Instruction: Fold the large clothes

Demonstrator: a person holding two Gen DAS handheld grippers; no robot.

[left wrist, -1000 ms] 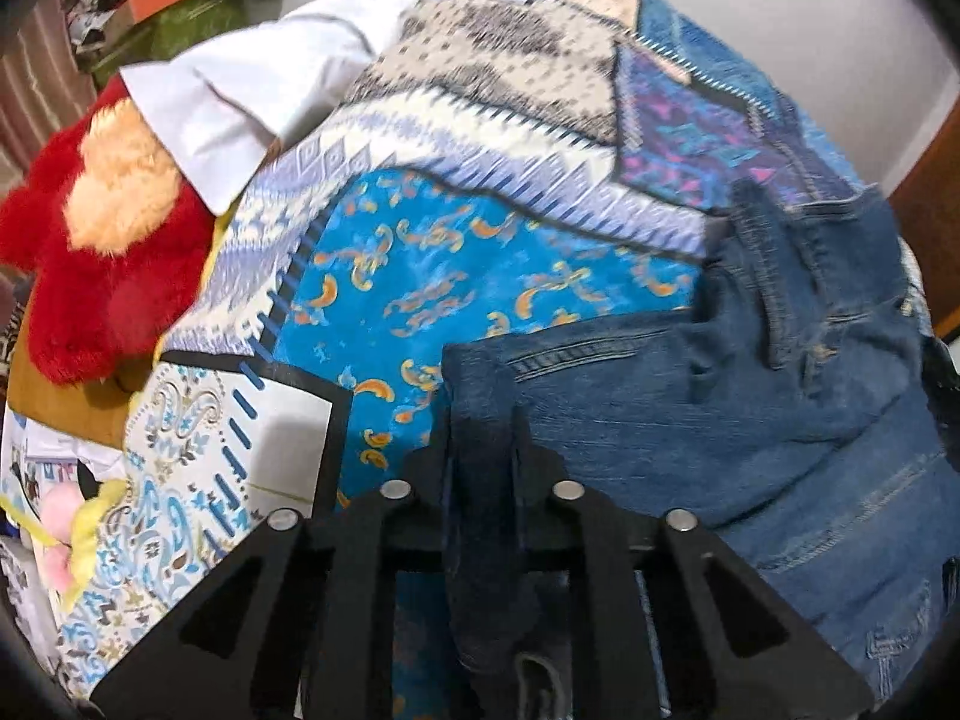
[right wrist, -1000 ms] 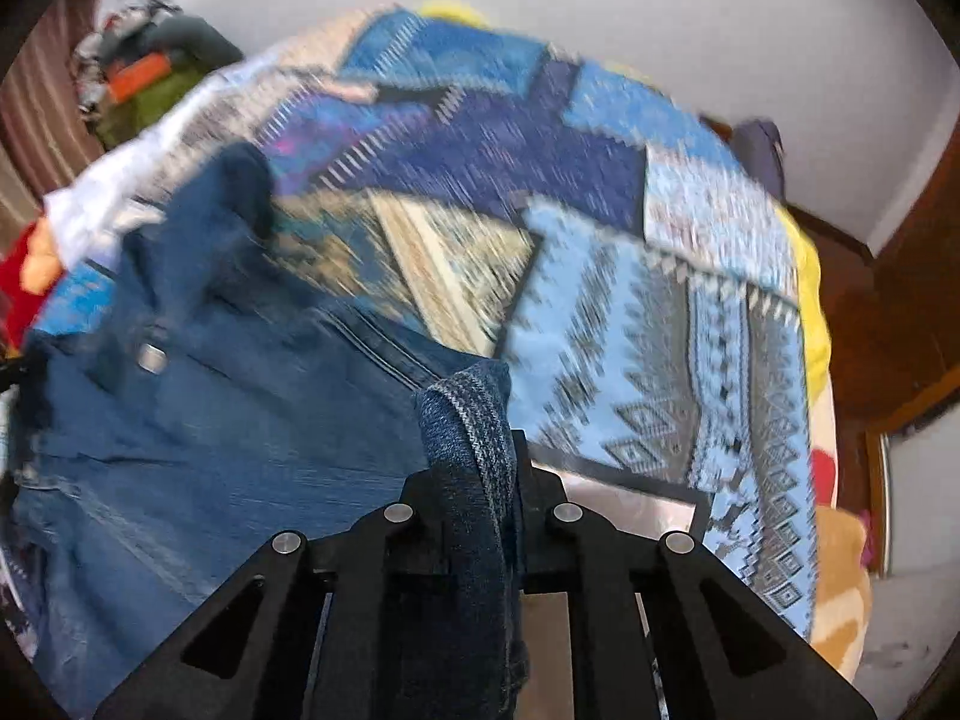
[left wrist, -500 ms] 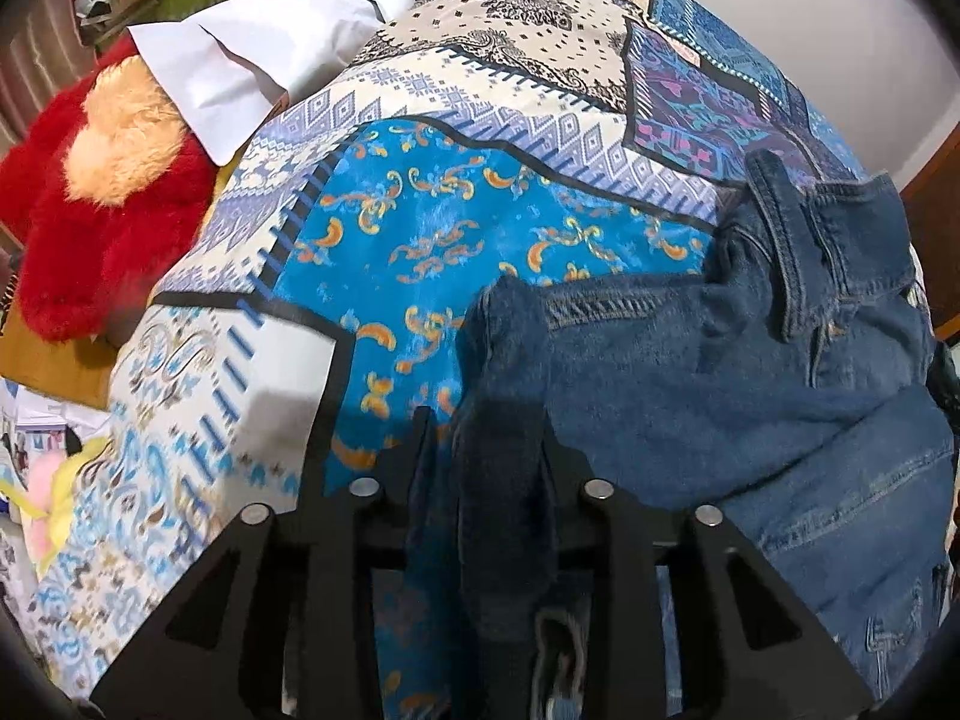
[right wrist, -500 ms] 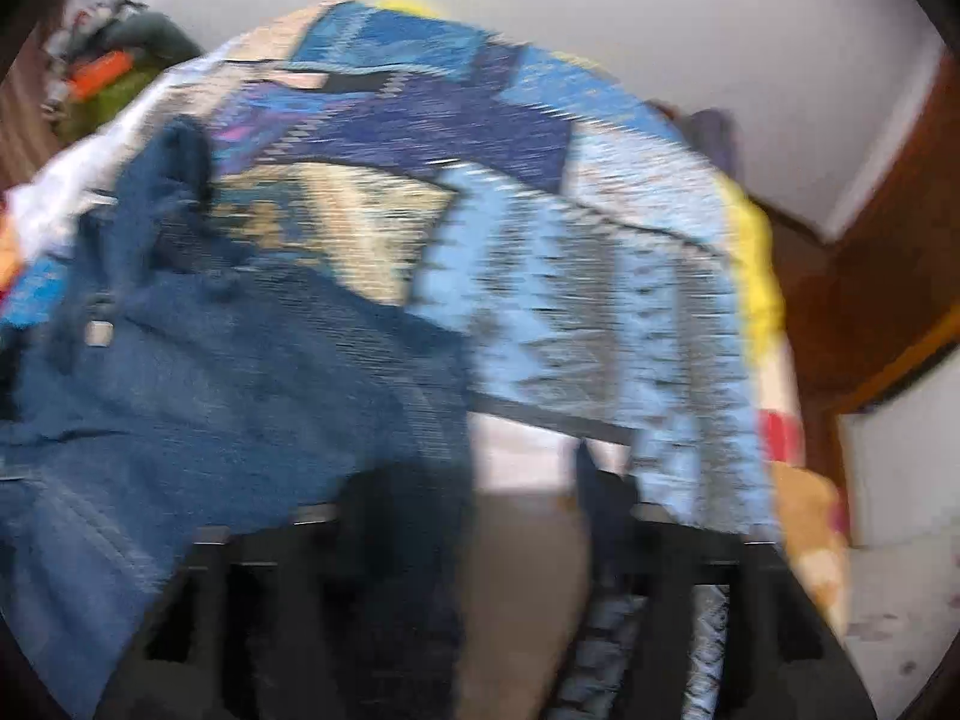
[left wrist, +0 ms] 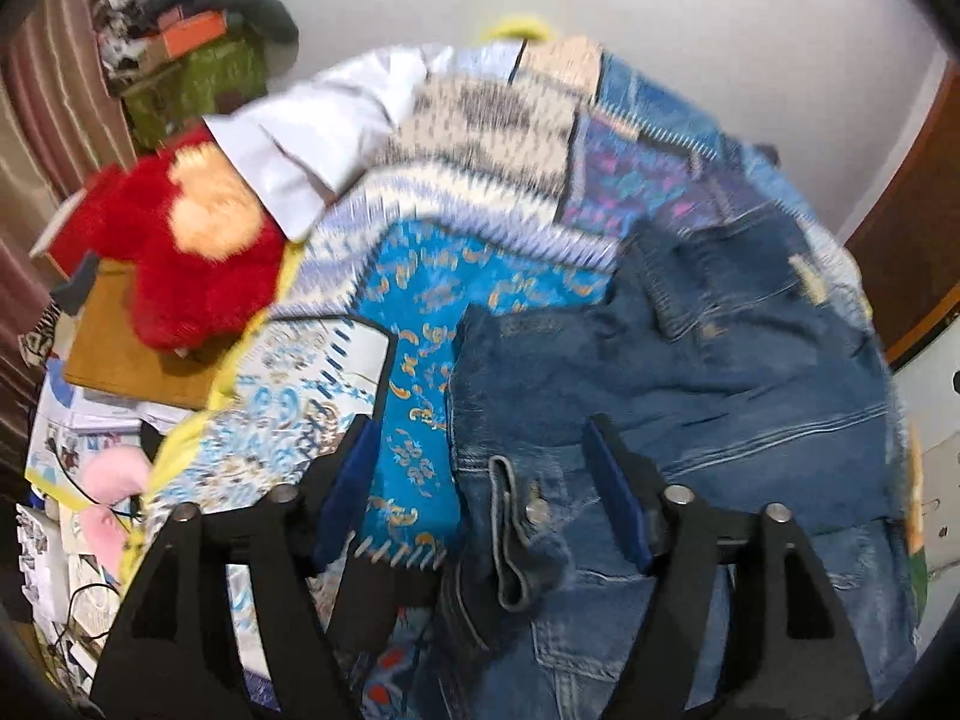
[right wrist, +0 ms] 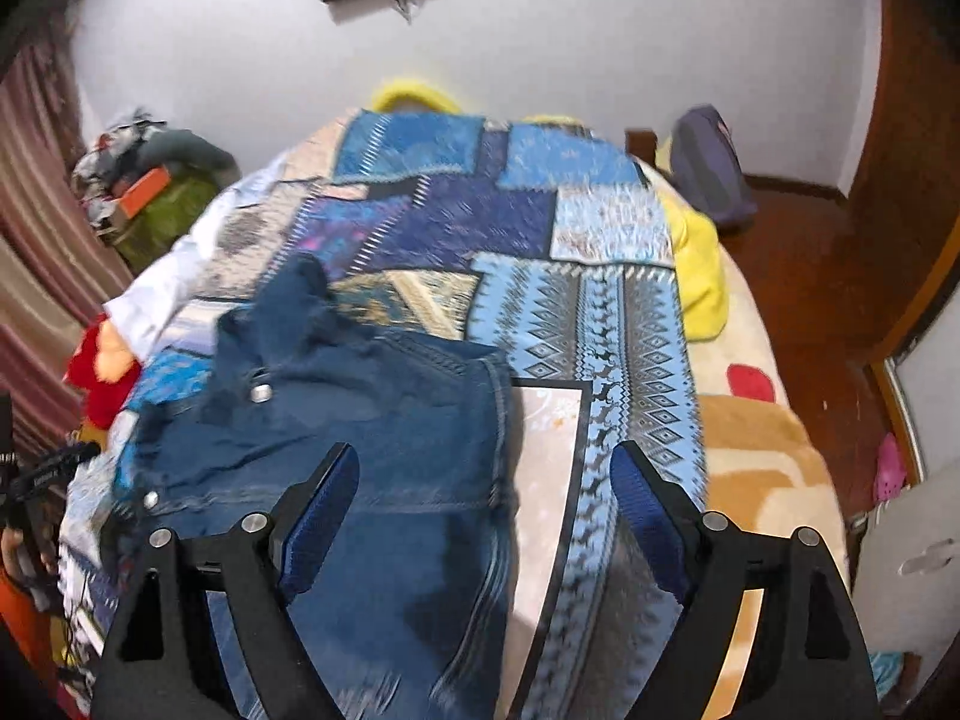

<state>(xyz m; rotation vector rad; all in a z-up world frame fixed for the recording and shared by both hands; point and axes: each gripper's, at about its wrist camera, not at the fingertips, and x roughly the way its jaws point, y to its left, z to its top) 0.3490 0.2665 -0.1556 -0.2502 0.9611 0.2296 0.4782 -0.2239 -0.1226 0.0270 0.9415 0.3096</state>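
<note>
Motion blur softens much of both views, and the near end of the denim jacket (left wrist: 690,372) is cut off behind the gripper bodies. From the right wrist, the jacket's (right wrist: 372,420) left part is lost in shadow at the frame edge, so how it is folded there cannot be told. The jacket is laid on the patchwork bedspread (right wrist: 606,324), with its collar pointing toward the far wall. Bare bedspread is seen beyond the collar and to the jacket's right, up to a yellow blanket (right wrist: 696,264) at the bed's edge; to the left, a red plush toy (left wrist: 180,240) and a white cloth (left wrist: 312,138) are crowded against the bed's side. The left gripper (left wrist: 480,480) is spread wide over the jacket's buttoned hem, nothing being held. The right gripper (right wrist: 480,510) is likewise spread wide, straddling the jacket's right edge without gripping it.
</note>
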